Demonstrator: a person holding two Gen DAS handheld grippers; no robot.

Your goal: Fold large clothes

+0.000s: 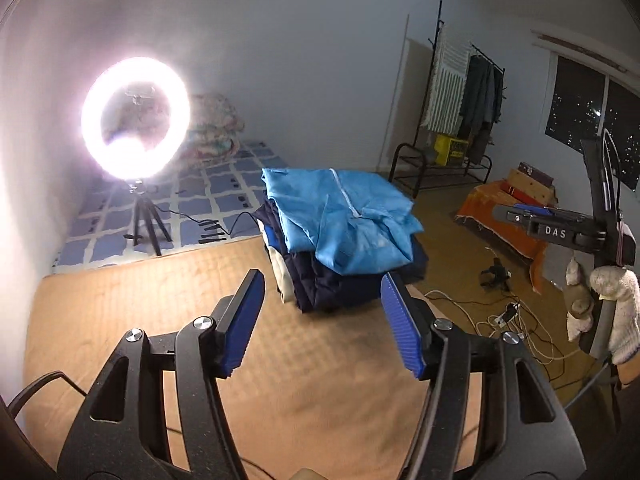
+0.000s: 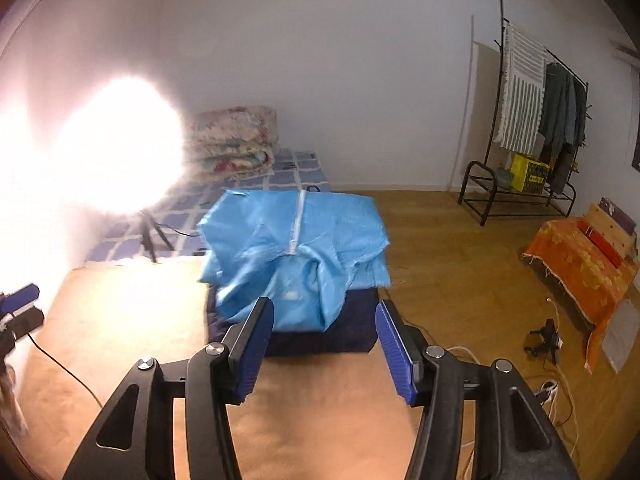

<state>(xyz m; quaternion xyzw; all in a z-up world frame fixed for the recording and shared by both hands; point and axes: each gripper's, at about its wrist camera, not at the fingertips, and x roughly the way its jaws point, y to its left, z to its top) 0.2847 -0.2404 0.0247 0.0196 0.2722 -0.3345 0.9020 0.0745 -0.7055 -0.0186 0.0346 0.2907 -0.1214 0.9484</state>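
Clothes sit folded in a stack (image 1: pixel 340 240) at the far right of the tan mat (image 1: pixel 160 312), and I see a light blue zippered garment (image 2: pixel 296 248) on top, rumpled rather than flat, with a dark navy piece (image 2: pixel 352 332) and a paler layer beneath it. My left gripper (image 1: pixel 322 320) hangs above the mat on the near side of the stack, its blue pads spread apart with nothing between them — bare mat shows through the gap. My right gripper (image 2: pixel 326 344) is just as empty, jaws apart, hovering close before the near edge of the navy layer without touching it. From the left wrist view I can see the right gripper out at the right edge, held by a hand in a white knit glove (image 1: pixel 614 316). Beyond the mat lies a blue checked mattress (image 1: pixel 224 196) with a folded floral quilt (image 2: pixel 232 140) at its far end, and a glaring ring light (image 1: pixel 136 118) on a small tripod stands on it. Far right, against the wall, a black clothes rack (image 2: pixel 536 128) holds hanging garments — an orange cloth-covered bundle (image 2: pixel 580 264) and tangled cables (image 1: pixel 504 316) rest on the wooden floor.
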